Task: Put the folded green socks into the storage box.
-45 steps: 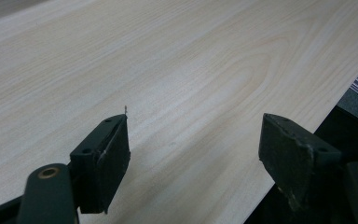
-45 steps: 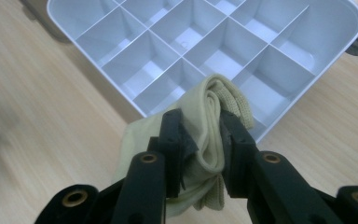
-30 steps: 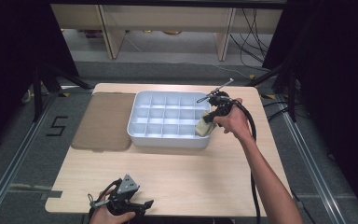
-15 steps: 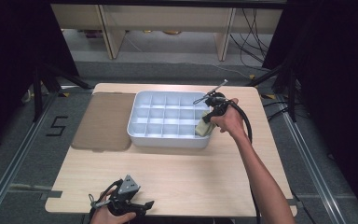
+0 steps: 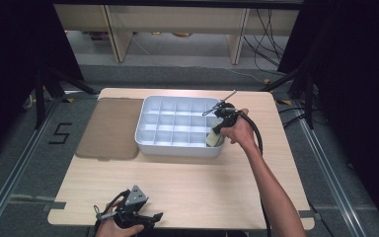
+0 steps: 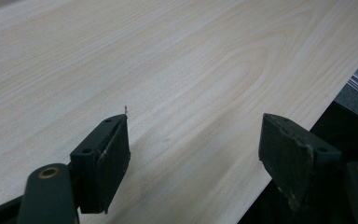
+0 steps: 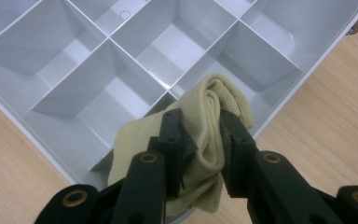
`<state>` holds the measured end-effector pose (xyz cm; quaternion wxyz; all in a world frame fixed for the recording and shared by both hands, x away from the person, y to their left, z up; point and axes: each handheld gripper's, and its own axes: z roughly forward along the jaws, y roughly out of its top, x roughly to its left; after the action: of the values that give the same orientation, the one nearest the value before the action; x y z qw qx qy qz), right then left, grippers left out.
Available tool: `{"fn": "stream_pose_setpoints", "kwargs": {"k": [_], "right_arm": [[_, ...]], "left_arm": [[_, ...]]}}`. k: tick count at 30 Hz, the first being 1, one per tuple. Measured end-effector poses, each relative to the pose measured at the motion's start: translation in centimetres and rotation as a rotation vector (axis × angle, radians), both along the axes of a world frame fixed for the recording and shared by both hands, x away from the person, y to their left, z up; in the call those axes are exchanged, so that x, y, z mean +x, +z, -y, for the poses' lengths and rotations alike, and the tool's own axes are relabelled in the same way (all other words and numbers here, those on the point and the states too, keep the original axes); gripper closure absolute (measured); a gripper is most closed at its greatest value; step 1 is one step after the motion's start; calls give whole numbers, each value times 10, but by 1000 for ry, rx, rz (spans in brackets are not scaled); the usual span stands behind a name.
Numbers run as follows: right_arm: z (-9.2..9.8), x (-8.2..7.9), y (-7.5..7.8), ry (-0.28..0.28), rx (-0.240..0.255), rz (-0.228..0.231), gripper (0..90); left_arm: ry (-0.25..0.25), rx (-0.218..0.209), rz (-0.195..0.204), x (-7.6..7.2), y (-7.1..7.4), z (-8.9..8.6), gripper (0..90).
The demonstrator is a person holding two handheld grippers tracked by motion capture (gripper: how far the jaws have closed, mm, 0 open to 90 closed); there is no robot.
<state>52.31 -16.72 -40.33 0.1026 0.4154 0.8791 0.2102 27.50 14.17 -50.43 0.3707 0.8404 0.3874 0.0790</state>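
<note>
High view: the white divided tray (image 5: 150,140) is the landmark. At its near right corner the right gripper (image 5: 216,132) holds a pale yellow rolled cloth (image 5: 212,139) down into the corner compartment. A brown mat (image 5: 109,127) lies touching the tray's left side. The left gripper (image 5: 140,217) rests well in front of the tray, at the table's (image 5: 212,177) near edge. Bare tabletop lies in front and to the right of the tray, so there is room to withdraw.

Left gripper view: its jaws stand wide apart over bare wood with nothing between them; the table edge falls away on the right of the view.

Right gripper view: the jaws are clamped on the cloth (image 7: 205,130) across its folded middle. It looks soft, light and compressible, likely to unroll if released loosely, so the mid-roll hold suits it. The tray's (image 7: 303,77) thin divider walls crowd the compartment, leaving little room; the cloth probably needs pressing down rather than dropping.
</note>
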Motion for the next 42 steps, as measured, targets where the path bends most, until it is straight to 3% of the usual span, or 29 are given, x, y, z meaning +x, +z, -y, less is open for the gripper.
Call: {"fn": "stream_pose_setpoints", "kwargs": {"k": [5, 14, 16, 25, 26, 30, 39, 42], "right_arm": [[0, 0, -6, 12, -11, 12, 736], [-6, 0, -22, 37, -53, -14, 737], [-7, 0, -24, 20, -60, -24, 737], [-8, -2, -25, 27, -65, -18, 737], [-9, -2, -26, 21, -61, -35, 738], [-9, -2, -28, 26, -65, -21, 738], [-9, -2, -35, 4, -53, -61, 739], [-8, 0, -38, 27, -66, -52, 740]], "left_arm": [[-1, 2, -4, 0, 0, 0, 239], [7, 6, 2, 0, 0, 0, 241], [0, 3, -4, 0, 0, -1, 241], [-11, 13, 7, 0, 1, -1, 242], [-4, 8, 3, 0, 1, -1, 242], [6, 9, 2, 0, 1, -1, 243], [8, 1, 6, 1, 0, -1, 243], [3, 0, 8, 1, 0, -1, 243]]}}
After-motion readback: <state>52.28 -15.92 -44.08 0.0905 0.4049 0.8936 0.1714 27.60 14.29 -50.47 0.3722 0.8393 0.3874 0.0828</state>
